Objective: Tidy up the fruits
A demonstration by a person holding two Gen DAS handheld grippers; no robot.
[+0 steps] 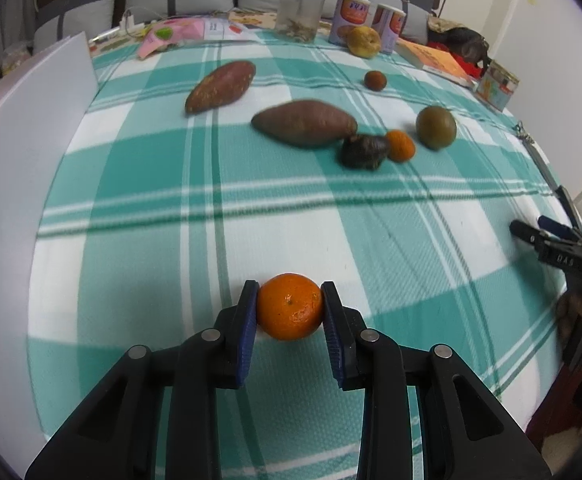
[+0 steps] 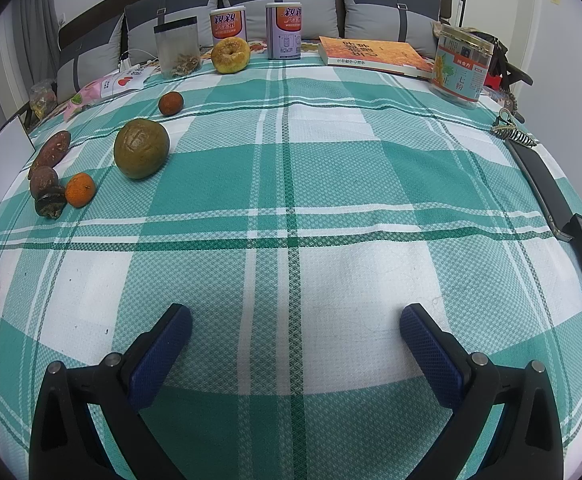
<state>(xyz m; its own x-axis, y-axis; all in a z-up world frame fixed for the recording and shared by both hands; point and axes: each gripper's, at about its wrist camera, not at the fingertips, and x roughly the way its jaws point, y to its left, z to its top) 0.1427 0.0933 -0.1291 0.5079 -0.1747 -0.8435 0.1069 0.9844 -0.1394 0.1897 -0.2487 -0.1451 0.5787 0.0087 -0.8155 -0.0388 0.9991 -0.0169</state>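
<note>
The left gripper (image 1: 289,300) is pinching a round, bright orange tangerine (image 1: 289,307) between its two blue ribbed pads, the jaws narrowed onto the fruit's sides, likely so it can be carried across the green-and-white checked tablecloth (image 1: 371,232). It is hanging over the cloth's near edge, well apart from the other produce. That produce is clustering toward the far left of the cloth: two reddish-brown sweet potatoes (image 1: 305,122), a dark shrivelled fruit (image 1: 363,152), a small orange tangerine (image 1: 400,145) and a large round greenish-brown fruit (image 1: 436,127). The right gripper (image 2: 296,322) is hovering with jaws spread wide and nothing between them, seemingly waiting near the near edge.
</note>
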